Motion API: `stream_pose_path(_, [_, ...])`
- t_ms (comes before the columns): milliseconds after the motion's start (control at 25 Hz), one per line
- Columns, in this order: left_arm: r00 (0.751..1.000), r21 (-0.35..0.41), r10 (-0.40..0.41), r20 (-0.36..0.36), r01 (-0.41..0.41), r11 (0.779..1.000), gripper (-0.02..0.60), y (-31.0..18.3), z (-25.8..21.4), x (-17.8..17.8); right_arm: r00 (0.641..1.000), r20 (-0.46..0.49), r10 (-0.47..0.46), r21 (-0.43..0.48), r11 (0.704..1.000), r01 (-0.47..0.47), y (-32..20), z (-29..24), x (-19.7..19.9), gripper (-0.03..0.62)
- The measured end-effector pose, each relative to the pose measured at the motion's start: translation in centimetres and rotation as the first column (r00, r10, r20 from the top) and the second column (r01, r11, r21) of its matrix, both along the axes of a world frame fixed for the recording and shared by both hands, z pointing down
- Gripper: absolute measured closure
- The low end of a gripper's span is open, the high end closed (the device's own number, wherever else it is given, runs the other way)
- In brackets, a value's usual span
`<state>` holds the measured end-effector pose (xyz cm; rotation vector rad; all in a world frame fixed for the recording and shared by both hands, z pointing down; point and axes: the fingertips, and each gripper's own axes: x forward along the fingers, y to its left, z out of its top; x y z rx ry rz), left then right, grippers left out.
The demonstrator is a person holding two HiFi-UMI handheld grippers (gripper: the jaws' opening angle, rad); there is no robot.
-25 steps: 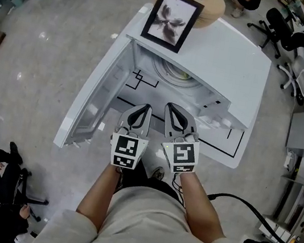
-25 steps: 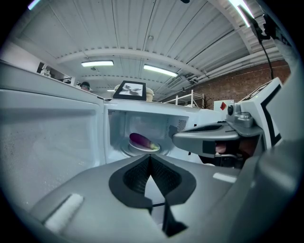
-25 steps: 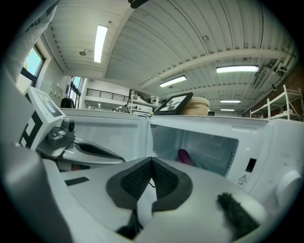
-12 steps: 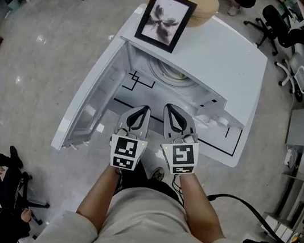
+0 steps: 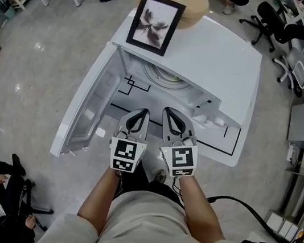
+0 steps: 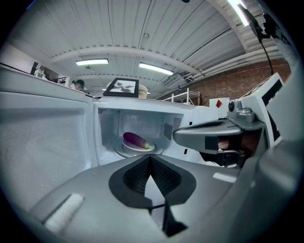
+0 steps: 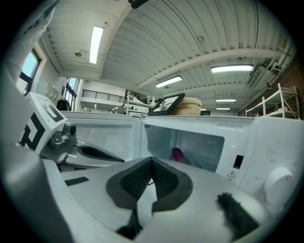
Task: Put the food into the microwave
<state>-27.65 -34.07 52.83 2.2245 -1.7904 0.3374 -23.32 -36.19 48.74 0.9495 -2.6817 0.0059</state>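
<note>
At 9 o'clock of the left gripper the door stands open. That gripper and the right gripper are both clenched, empty. At 12 o'clock the eggplant lies on its plate inside the microwave. A hard shove shutting the door could jolt the picture off the top.

The eggplant (purple) lies half hidden behind the right gripper.

I hold left gripper and right gripper side by side, forearms extended forward, both jaws closed, empty.
</note>
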Motion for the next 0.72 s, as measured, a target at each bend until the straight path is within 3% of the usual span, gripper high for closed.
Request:
stream_pose_path(160, [0.998,0.013,0.046,0.043,-0.047,0.999,0.574,-0.9,-0.3,0.7,1.000,0.003,0.013,-0.010,1.000,-0.013,0.0,0.3,0.5,0.583])
stream_pose_path(280, [0.985,0.018,0.102,0.141,-0.105,0.994,0.574,-2.9,-0.7,0.6,1.000,0.012,0.026,-0.029,0.999,-0.026,-0.1,0.2,1.4,0.583])
stream_pose_path(440, [0.932,-0.032,0.175,0.319,-0.174,0.984,0.574,-7.1,0.1,-0.6,0.998,0.023,0.051,-0.071,0.996,-0.049,0.7,0.2,3.5,0.582])
stream_pose_path(520, [0.908,-0.028,0.193,0.371,-0.197,0.980,0.574,-9.1,-0.4,-1.2,0.997,0.029,0.078,-0.060,0.995,-0.076,1.0,-0.2,4.6,0.583])
stream_pose_path(720, [0.940,0.023,0.155,0.304,-0.170,0.985,0.574,-10.5,-2.5,-1.7,0.992,0.039,0.121,-0.045,0.992,-0.119,1.0,-0.7,6.5,0.583])
